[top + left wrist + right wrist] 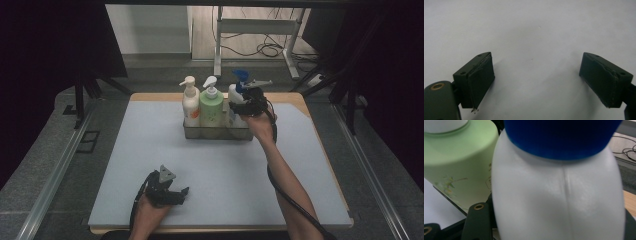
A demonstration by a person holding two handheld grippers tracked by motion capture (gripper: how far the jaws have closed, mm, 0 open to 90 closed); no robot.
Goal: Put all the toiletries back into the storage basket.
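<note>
At tray's (192,131) 3 o'clock, my right gripper (243,107) grasps blue-capped bottle (559,195); lower straight, clear green bottle (456,162); left gripper (536,80) released.

Three bottles (210,102) stand side by side in a tray (217,132) at the table's (125,165) far middle.

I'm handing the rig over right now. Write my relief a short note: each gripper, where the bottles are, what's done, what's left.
Right gripper: jaws around the white bottle with the blue cap; whether they press is hidden.
Left gripper: open, nothing between the jaws, low over the mat near you.
Bottles: cream pump bottle, green pump bottle and the white one stand in the tray.
Done: right gripper is at the white bottle.
Left: probably seating or lifting it; check the grip first.
</note>
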